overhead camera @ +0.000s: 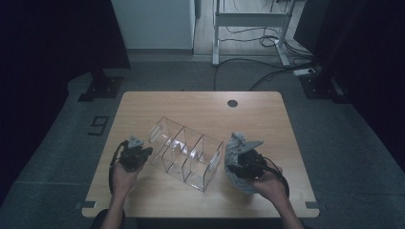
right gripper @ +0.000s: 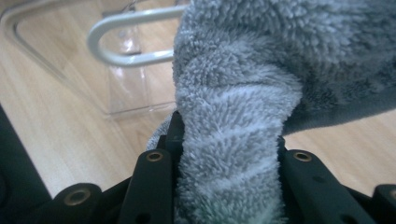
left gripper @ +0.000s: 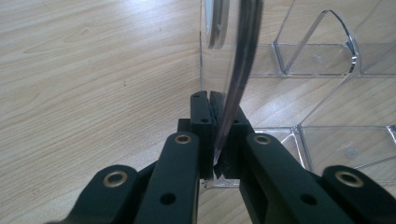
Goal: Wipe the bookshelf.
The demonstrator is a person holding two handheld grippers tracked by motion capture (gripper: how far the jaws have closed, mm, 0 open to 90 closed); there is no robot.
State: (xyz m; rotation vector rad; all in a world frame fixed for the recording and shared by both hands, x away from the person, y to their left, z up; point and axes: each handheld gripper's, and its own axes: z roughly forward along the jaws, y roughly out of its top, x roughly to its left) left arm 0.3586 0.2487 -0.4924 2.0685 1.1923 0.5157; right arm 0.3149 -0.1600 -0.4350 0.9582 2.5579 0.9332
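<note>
Pinching the near end wall of the clear organizer (overhead camera: 185,153), left gripper (overhead camera: 135,153) clamped tight on that thin edge. Long axis running diagonally away toward the right gripper (overhead camera: 243,162), itself clenched around a bunched grey towel (right gripper: 243,93) just beside the organizer's far end.

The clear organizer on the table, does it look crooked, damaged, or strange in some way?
The clear organizer sits diagonally to the table edges, not square. The left gripper pinches one end wall; the right gripper holds a grey fluffy cloth bunched beside the other end. No crack or spill shows.
</note>
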